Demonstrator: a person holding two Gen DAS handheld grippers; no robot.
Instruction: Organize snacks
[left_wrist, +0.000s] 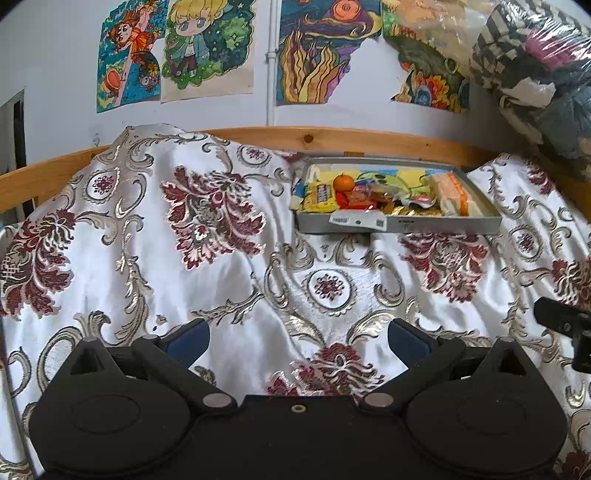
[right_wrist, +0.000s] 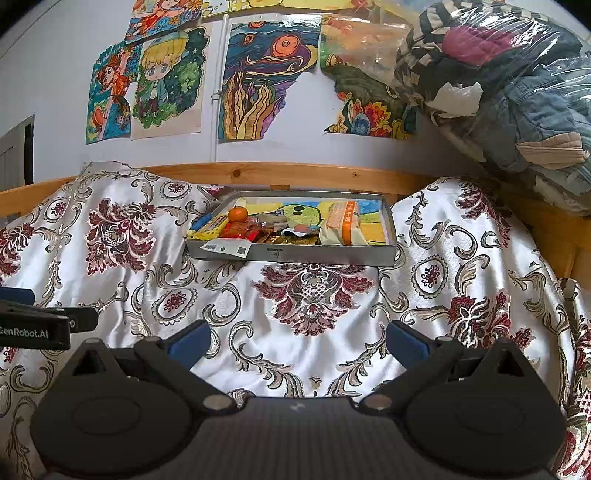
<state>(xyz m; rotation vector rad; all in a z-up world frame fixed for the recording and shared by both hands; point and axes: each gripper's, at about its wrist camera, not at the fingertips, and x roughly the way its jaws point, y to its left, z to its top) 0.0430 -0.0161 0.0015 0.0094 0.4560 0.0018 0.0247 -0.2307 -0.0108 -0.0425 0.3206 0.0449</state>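
Both empty: left hand-held gripper (left_wrist: 298, 334) and right hand-held gripper (right_wrist: 298, 338) spread wide above the floral satin bedspread (right_wrist: 314, 295). Shallow grey cardboard tray (right_wrist: 295, 254) of mixed snack packets (right_wrist: 341, 225) ahead by the wooden rail. Best approached low, one packet at a time, sparing the small orange mandarin (right_wrist: 238, 214).

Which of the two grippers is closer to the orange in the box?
Probably the right, marginally. The right gripper faces the box almost straight on, orange slightly left. The left gripper sits further left, orange ahead-right. Both open, well short.
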